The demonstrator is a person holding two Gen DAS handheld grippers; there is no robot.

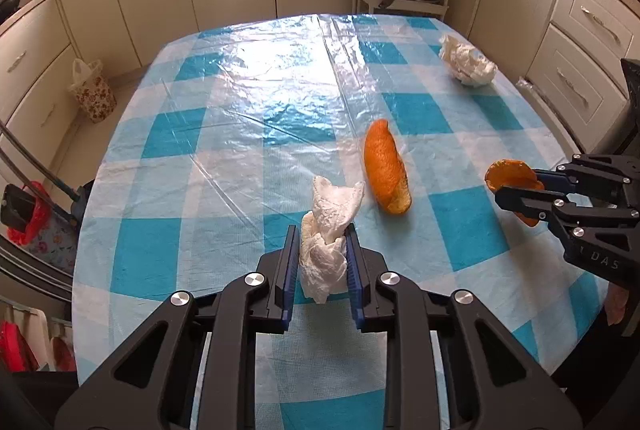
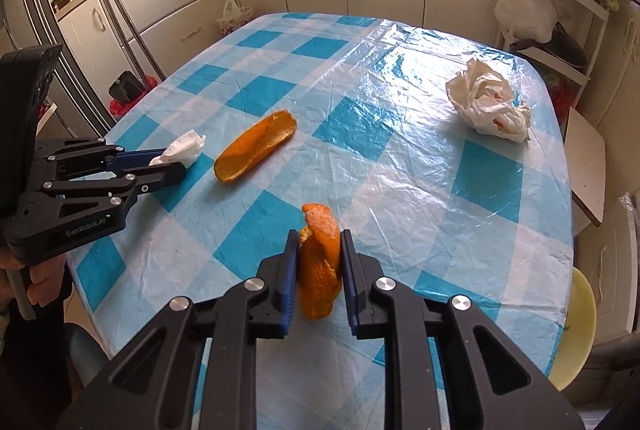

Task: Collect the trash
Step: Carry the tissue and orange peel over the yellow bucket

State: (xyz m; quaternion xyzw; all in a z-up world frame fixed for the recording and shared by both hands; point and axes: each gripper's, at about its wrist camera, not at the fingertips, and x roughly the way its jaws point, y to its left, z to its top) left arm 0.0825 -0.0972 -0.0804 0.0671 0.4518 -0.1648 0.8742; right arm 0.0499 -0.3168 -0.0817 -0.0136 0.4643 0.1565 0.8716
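Left wrist view: the left gripper (image 1: 322,250) is closed on a crumpled white paper tissue (image 1: 326,250), its blue-padded fingers (image 1: 289,262) pressing both sides of the wad, whose loose top pokes up beyond the fingertips. Just beyond the fingertips and a little to their right lies a long curved strip of orange peel (image 1: 385,168) on the blue-and-white checked plastic tablecloth (image 1: 224,134), untouched. Farther right at about the same depth, the right gripper (image 1: 516,190) pinches a smaller curled piece of orange peel (image 1: 507,177). Well beyond the fingers, toward the far right edge of the cloth, sits a large crumpled white plastic bag (image 1: 468,61).

Right wrist view: the right gripper (image 2: 320,254) has its fingers (image 2: 347,262) clamped against the smaller curled piece of orange peel (image 2: 320,262), which stands upright between them above the tablecloth (image 2: 400,150). Ahead and left of the fingertips lies the long peel strip (image 2: 256,146); left of that the left gripper (image 2: 176,162) grips the tissue (image 2: 182,150). Far ahead to the right rests the crumpled bag (image 2: 488,100).
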